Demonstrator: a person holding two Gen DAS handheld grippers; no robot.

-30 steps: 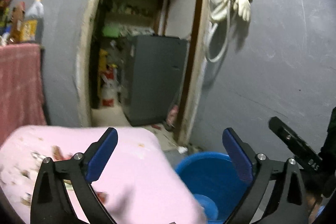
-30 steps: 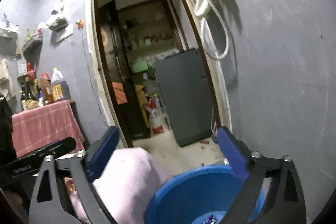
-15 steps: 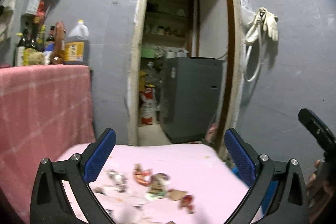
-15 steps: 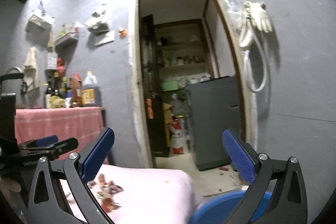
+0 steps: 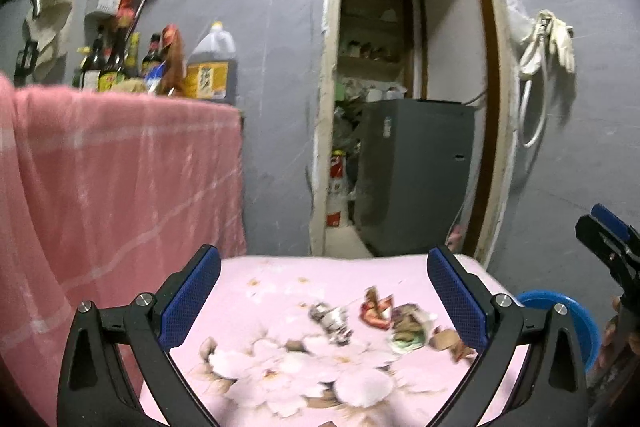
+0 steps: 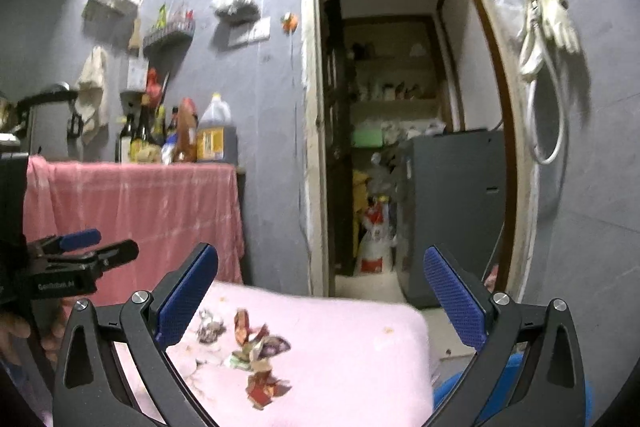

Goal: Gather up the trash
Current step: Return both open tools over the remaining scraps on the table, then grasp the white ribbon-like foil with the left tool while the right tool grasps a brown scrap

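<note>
Both grippers hang empty over the pink floral surface [image 5: 304,379], fingers spread wide: the left gripper [image 5: 324,301] frames the crumpled wrappers [image 5: 376,315], the right gripper [image 6: 320,297] looks down on the same scatter. The blue basin [image 5: 576,323] sits low just beside the surface's right edge, apart from the litter. This looks like the picking stage, no scrap yet gripped; the next move calls for lowering one gripper onto a single wrapper and pinching it before carrying it to the basin.
</note>
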